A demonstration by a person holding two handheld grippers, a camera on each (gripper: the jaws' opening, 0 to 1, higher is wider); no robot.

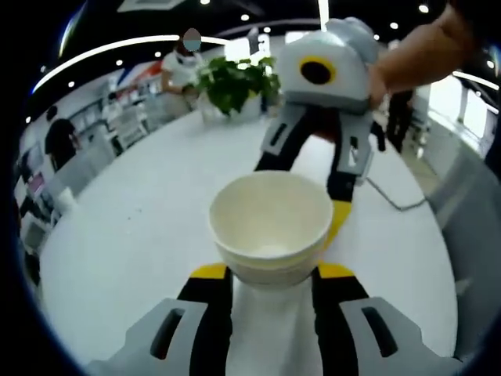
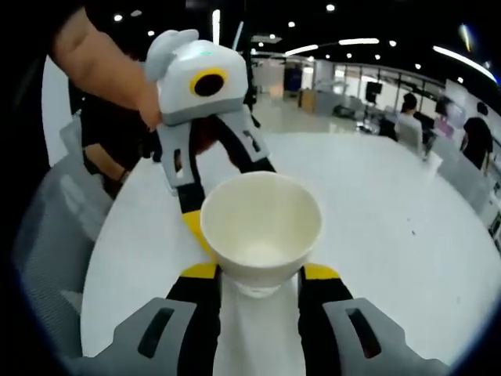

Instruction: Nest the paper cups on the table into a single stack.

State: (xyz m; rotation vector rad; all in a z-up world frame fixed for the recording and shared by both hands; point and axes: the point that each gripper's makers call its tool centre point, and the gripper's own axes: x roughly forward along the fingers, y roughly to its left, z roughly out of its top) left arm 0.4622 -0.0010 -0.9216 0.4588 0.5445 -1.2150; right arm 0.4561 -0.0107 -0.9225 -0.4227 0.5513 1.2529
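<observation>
Looks like the grasp/lift step w/ a cup (image 1: pixel 272 227) sitting centre frame in the left gripper view, between the left gripper (image 1: pixel 271 274)'s yellow-tipped jaws, which stand narrow on its lower wall and appear to hold it; whether it's one cup or already a nested pair I can't tell. In the right gripper view the cup sits centre, between the right gripper (image 2: pixel 259 274)'s jaws, which press its sides too, so both seem to clamp it from opposite sides above the white table (image 2: pixel 376 227). Next move, I'd judge: one gripper lets go, the other carries the cup over the next cup & lowers it straight, since a tilted entry could jam the rim.
</observation>
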